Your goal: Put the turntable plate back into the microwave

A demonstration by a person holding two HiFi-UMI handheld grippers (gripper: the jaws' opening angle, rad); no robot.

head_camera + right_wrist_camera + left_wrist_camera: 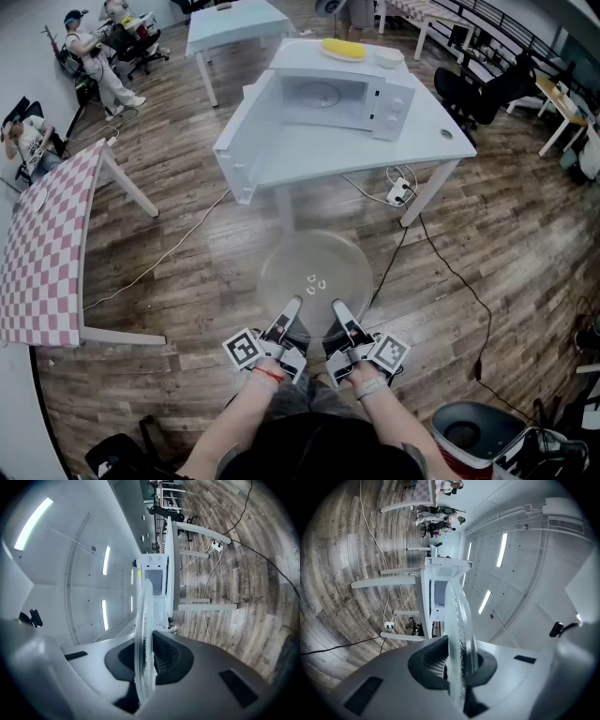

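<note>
While both forearms reach in from the bottom edge of the head view, the left gripper (285, 322) and the right gripper (344, 321) sit side by side at lower centre. Each has its jaws clamped on the near rim of the clear glass turntable plate (316, 272). Both gripper views show the plate edge-on, pinched between the dark ribbed pads. The plate is held roughly level above the wooden floor (187, 281), in the middle of the frame, well apart from the microwave (342, 98).

Past the plate, a black cable (461, 281) runs across the floor at right centre to a white power strip (400, 192) under the white table (441, 131). The microwave stands on that table at upper centre, its front turned toward the person. On top of it lie a yellow object (343, 49) and, just beside that, a small white bowl (388, 57).

At the left edge stands a pink-and-white checkered table (47, 244). Seated people (89, 56) occupy the upper left corner, next to a pale blue table (234, 23).
</note>
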